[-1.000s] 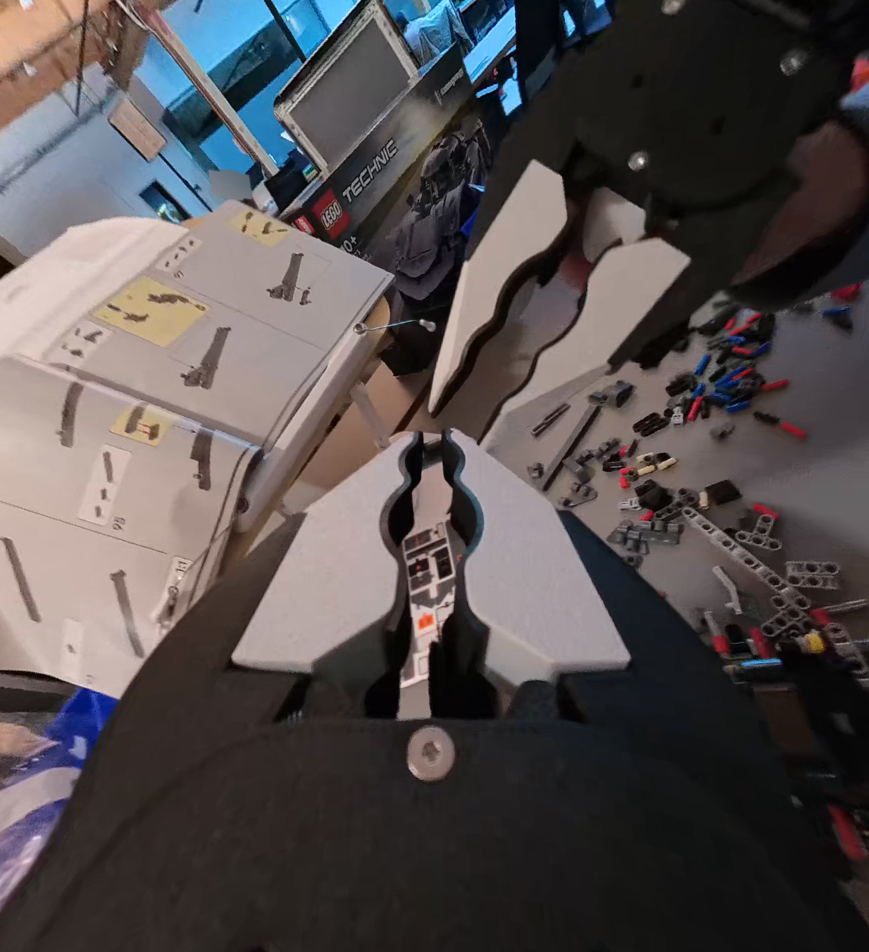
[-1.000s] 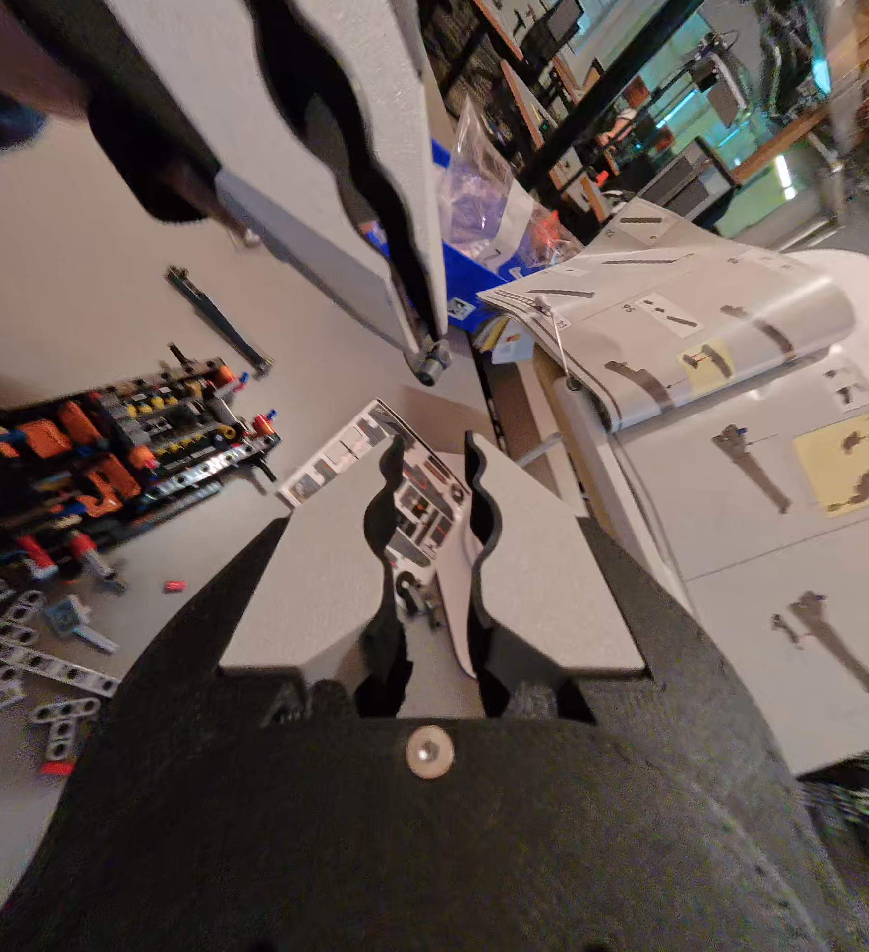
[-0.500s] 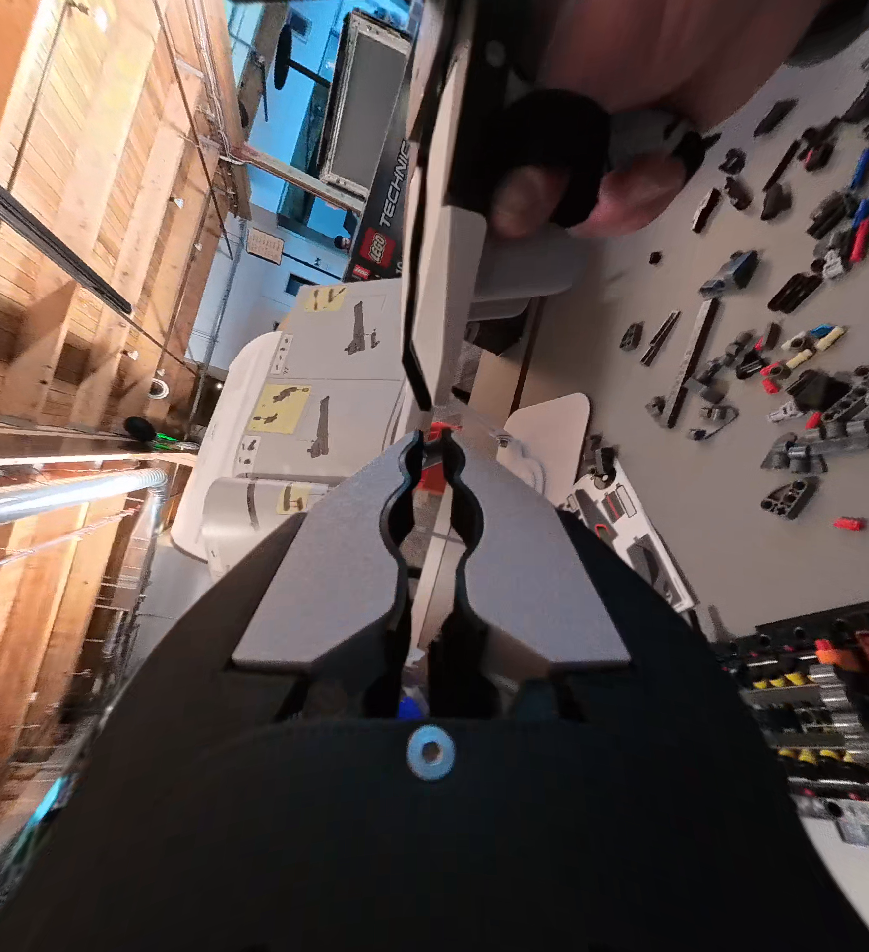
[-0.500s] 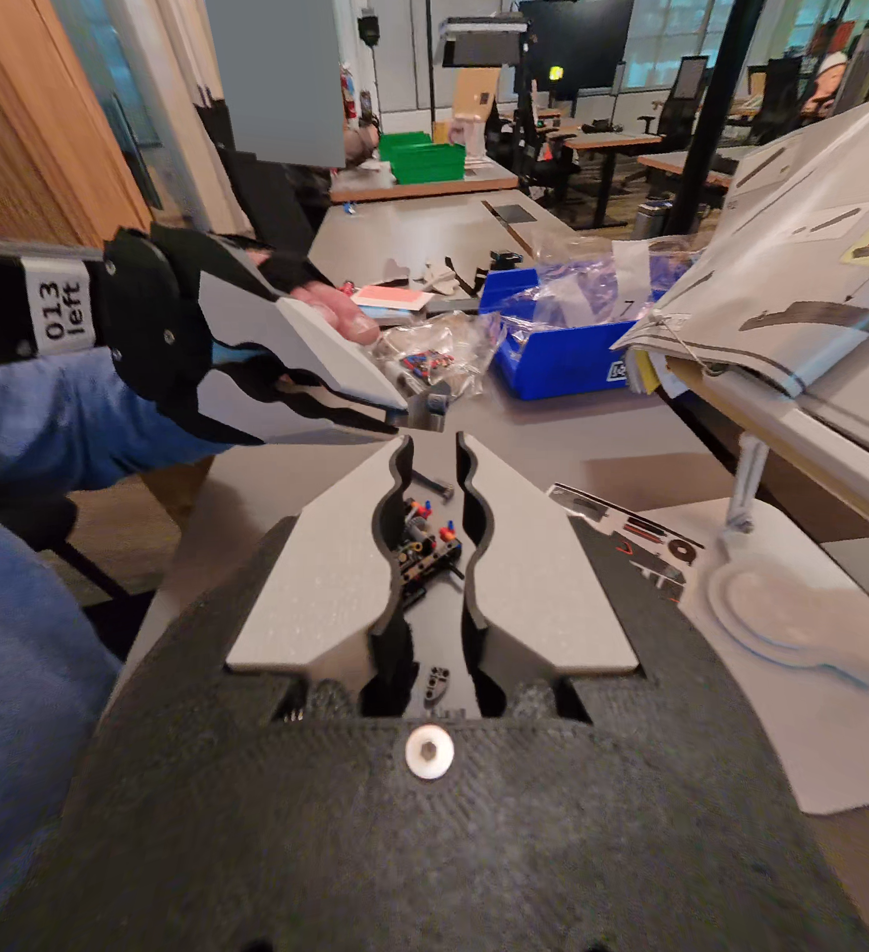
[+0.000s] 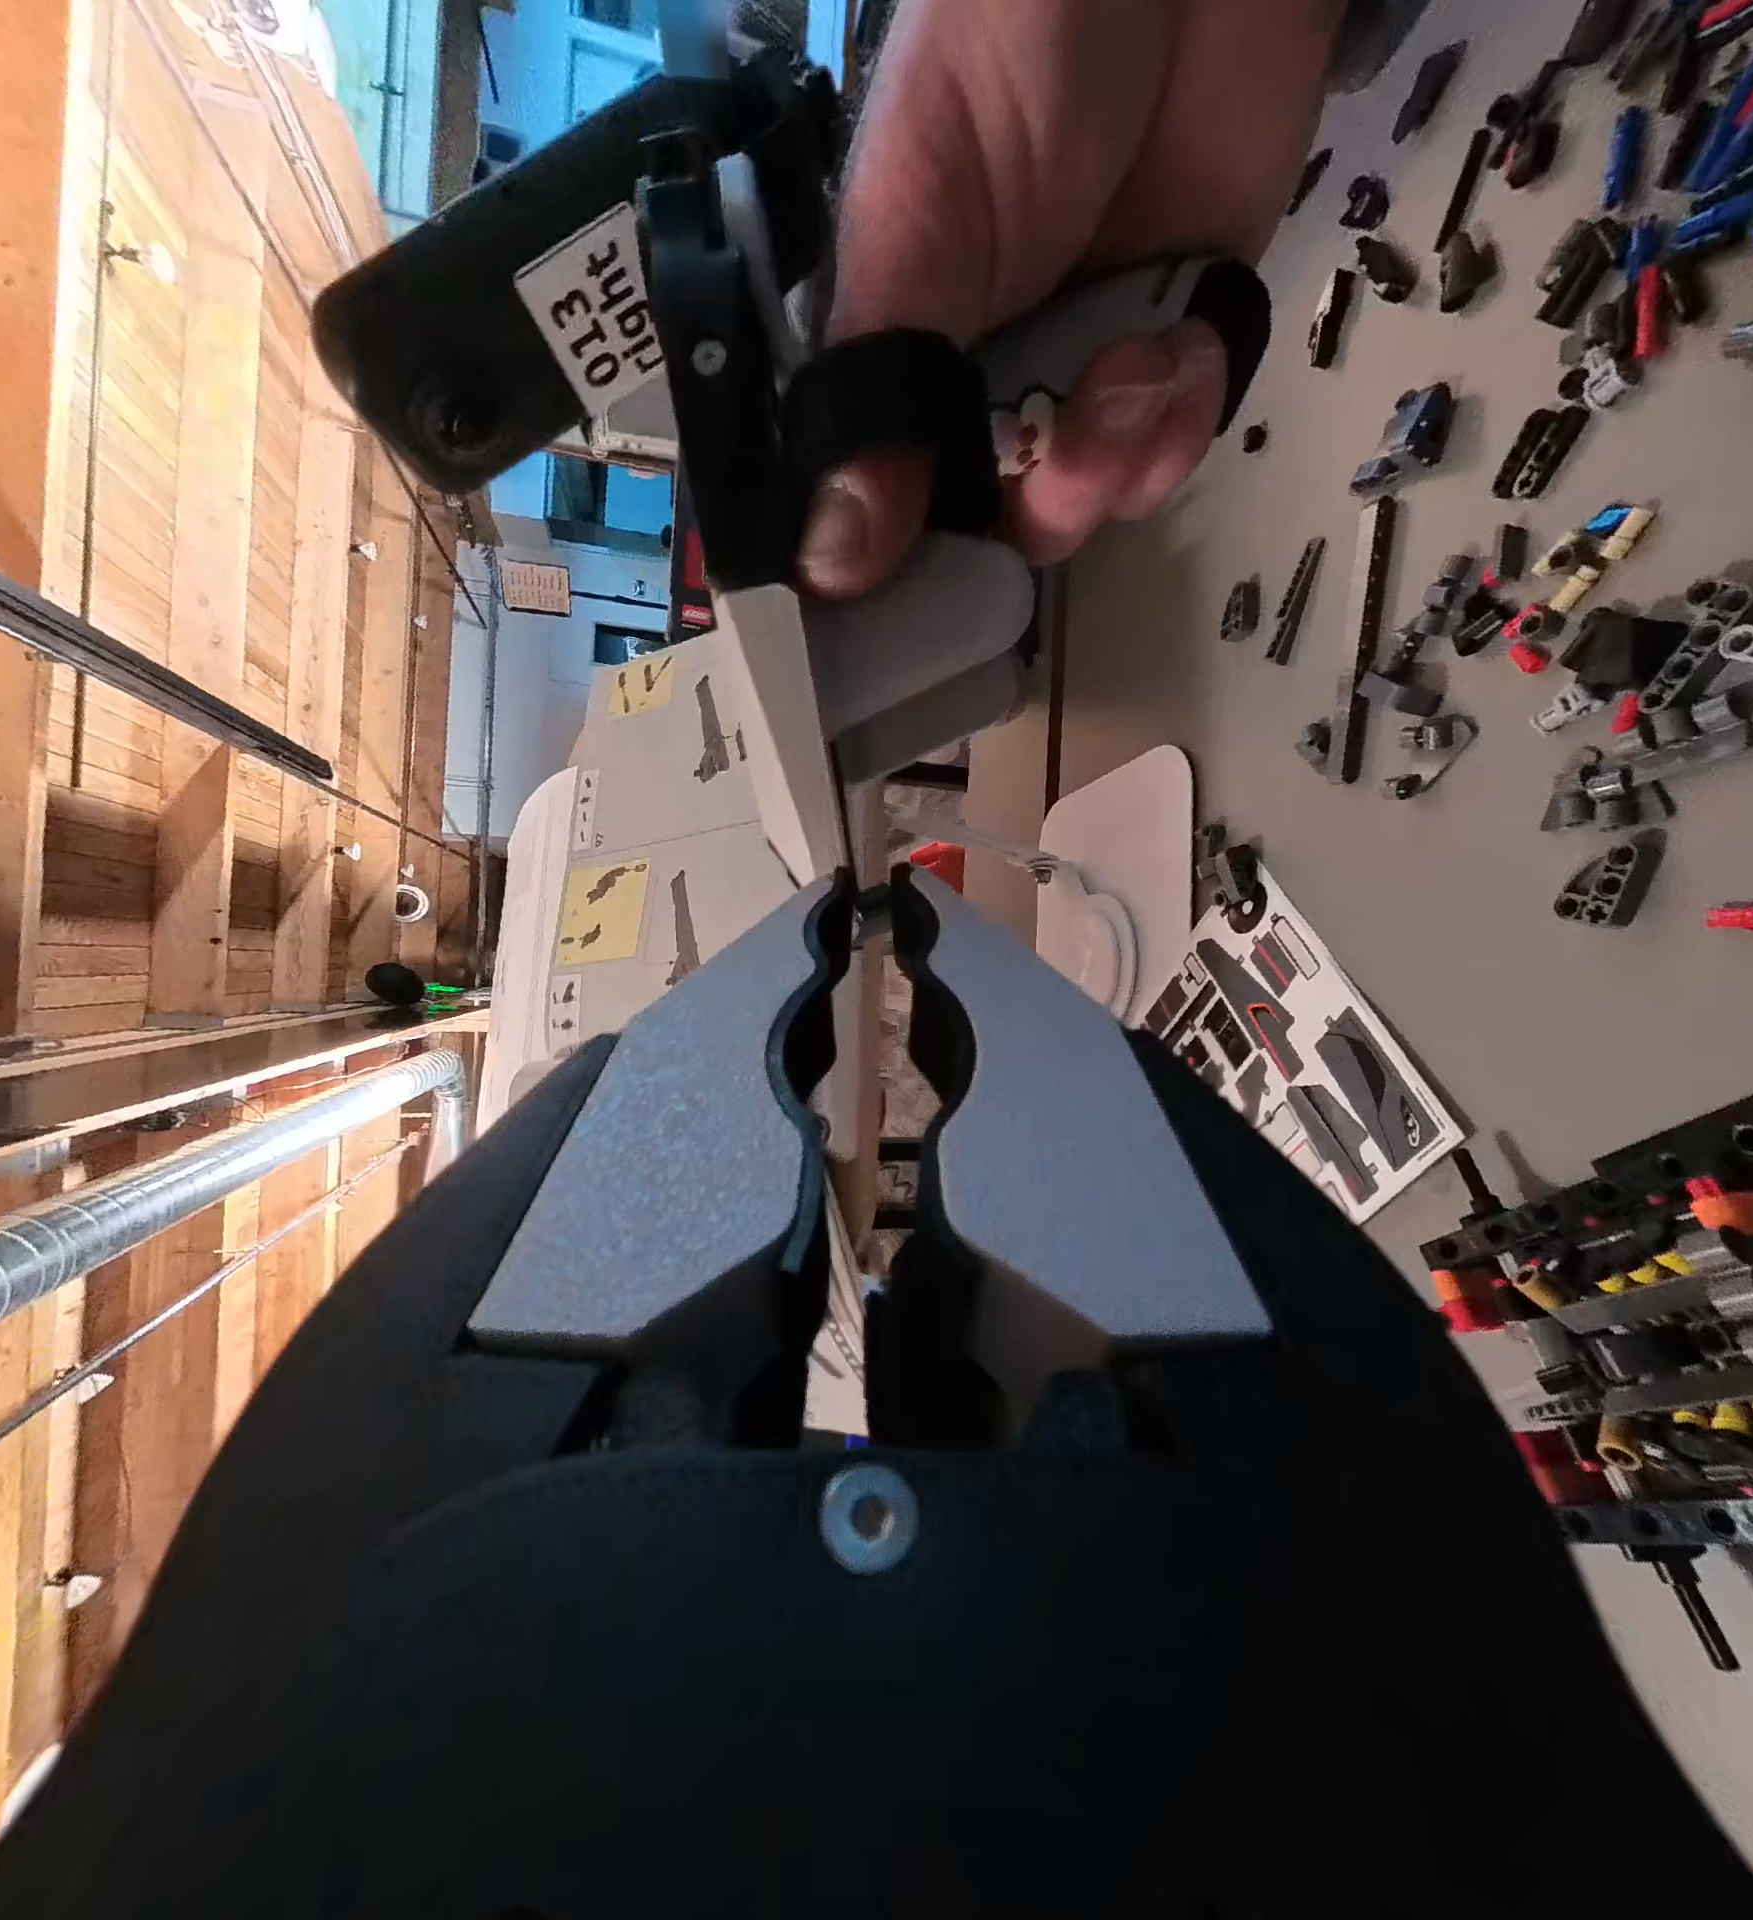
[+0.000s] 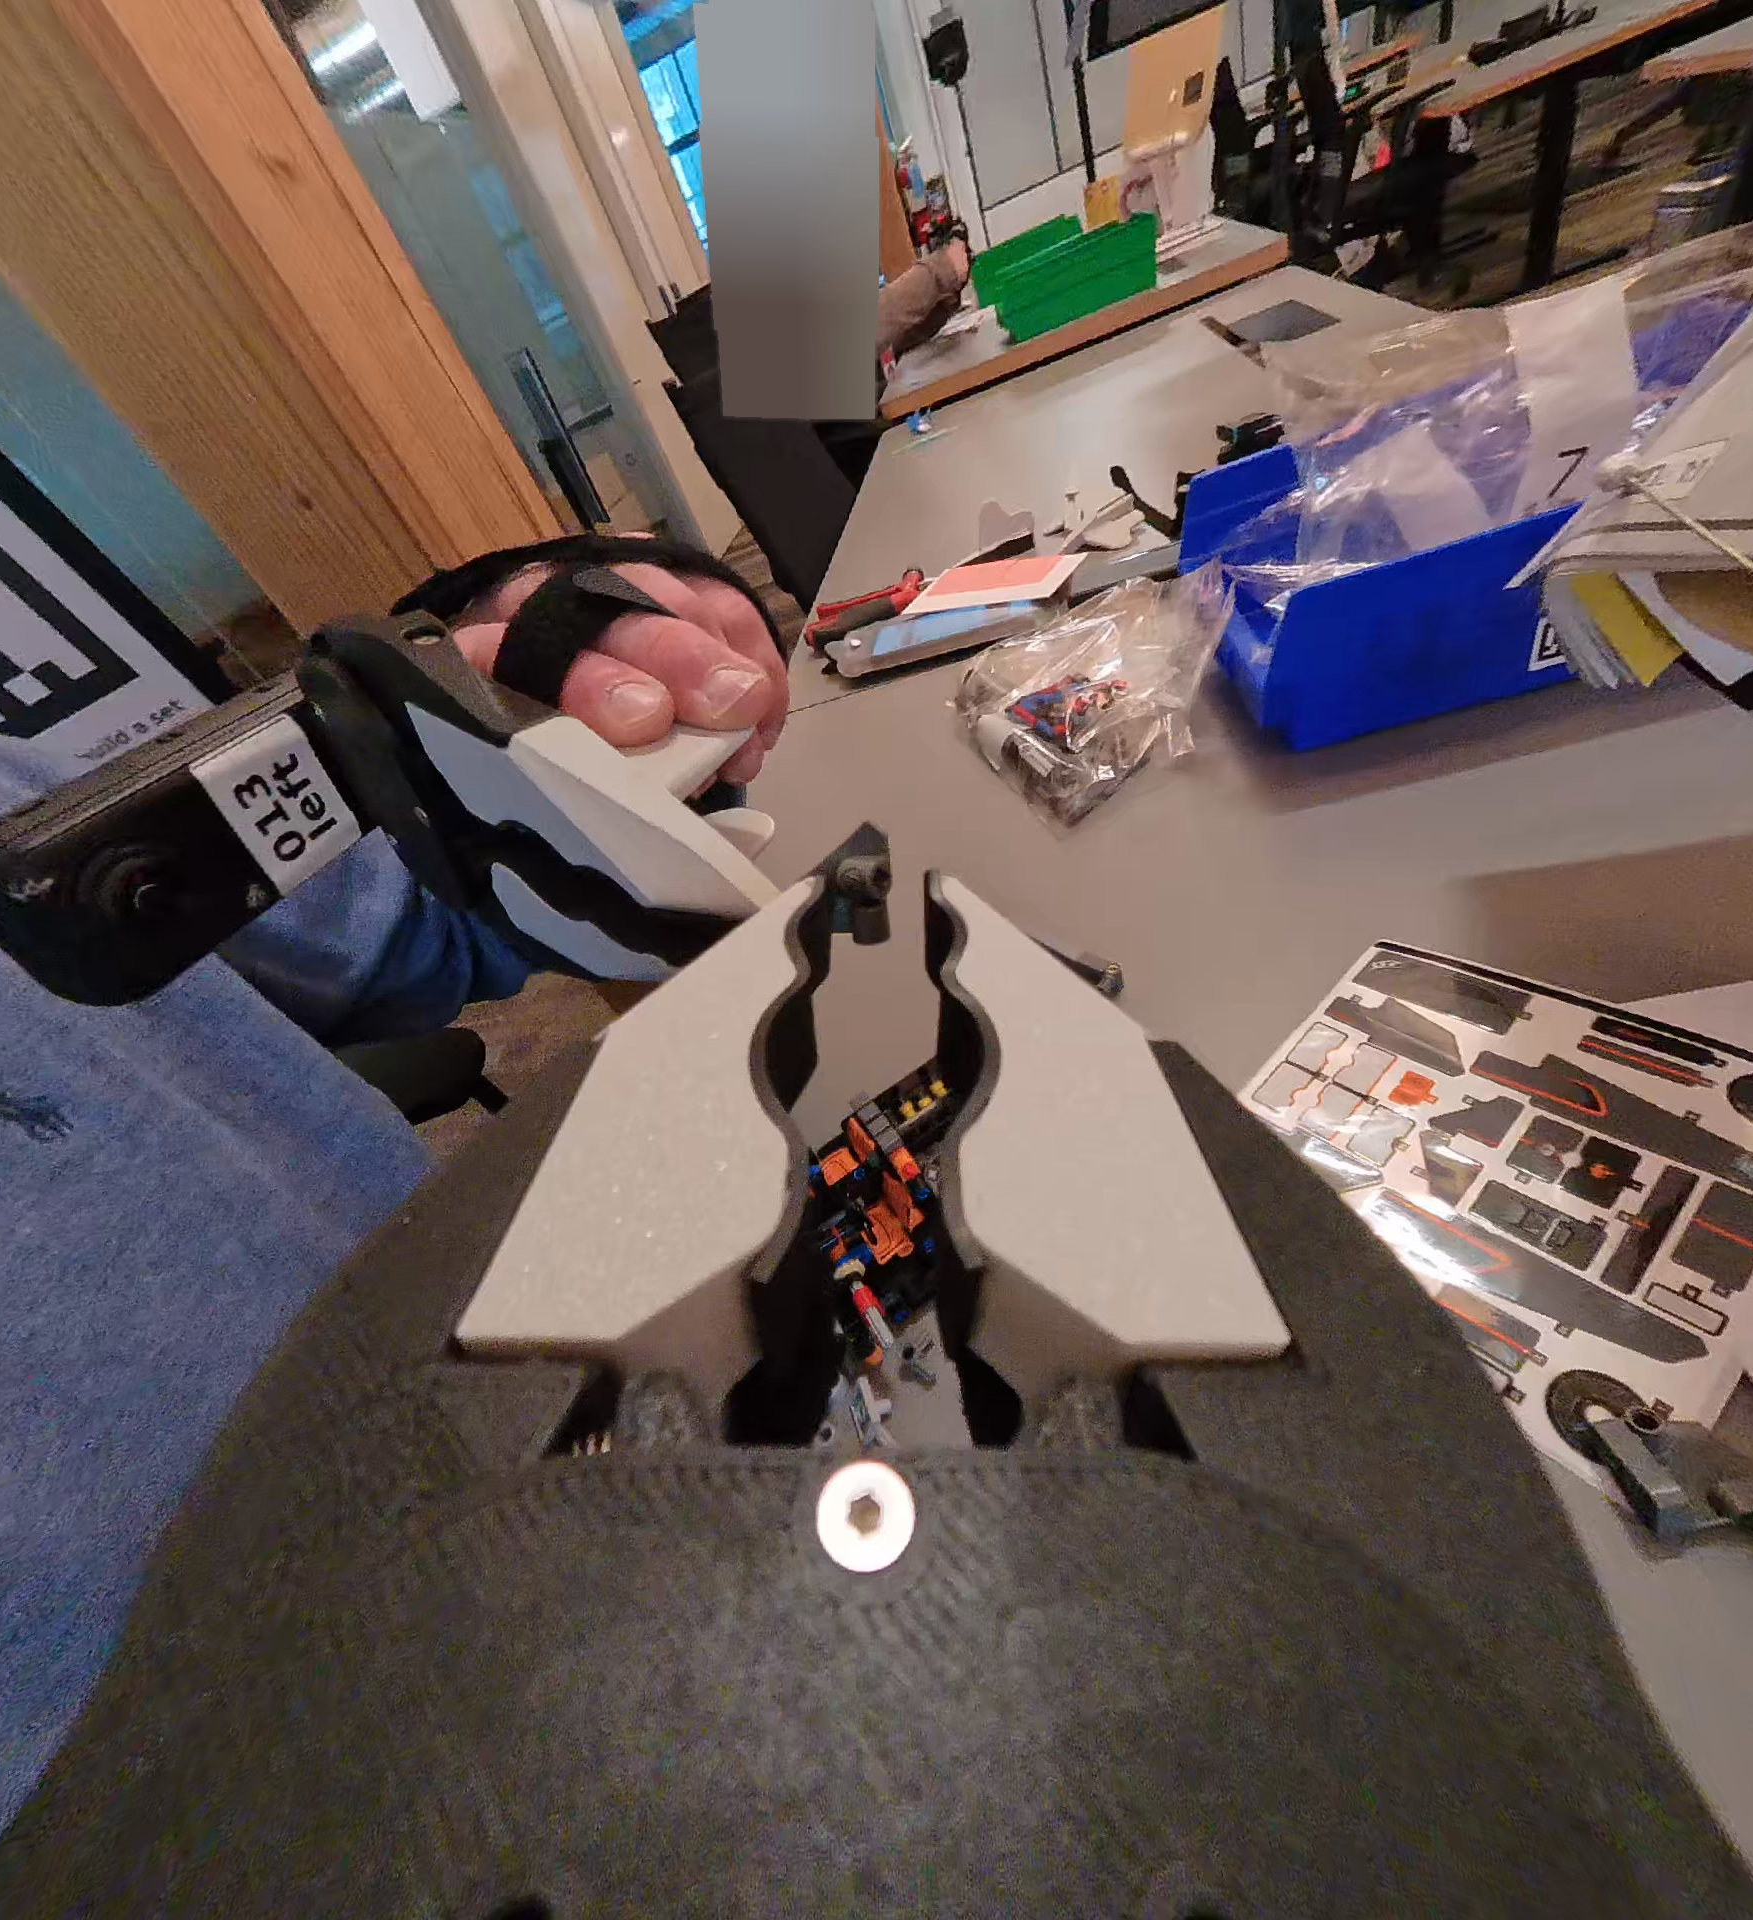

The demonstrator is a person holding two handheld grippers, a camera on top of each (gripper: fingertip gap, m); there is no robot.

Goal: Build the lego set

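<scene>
While the left tongs [image 5: 872, 904] pinch a small dark grey connector piece [image 6: 864, 891] at their tips, the right tongs [image 6: 877, 883] stand parted around it, gripping nothing. To take it cleanly, center it between the right fingertips before clenching. The half-built model [image 5: 1672, 1309] lies on the tabletop [image 5: 1537, 997] at 4 o'clock.

the left gripper [image 5: 870, 904] has matt grey, finely grainy plastic fingers [image 5: 664, 1132] on a black ribbed printed body with a shiny metal screw [image 5: 868, 1519]. the smooth matt grey tabletop [image 6: 1267, 873] carries a glossy paper sticker sheet [image 6: 1537, 1164] and crinkled clear plastic bags [image 6: 1069, 717]. a planked wooden wall [image 5: 176, 520] looks satiny.
</scene>
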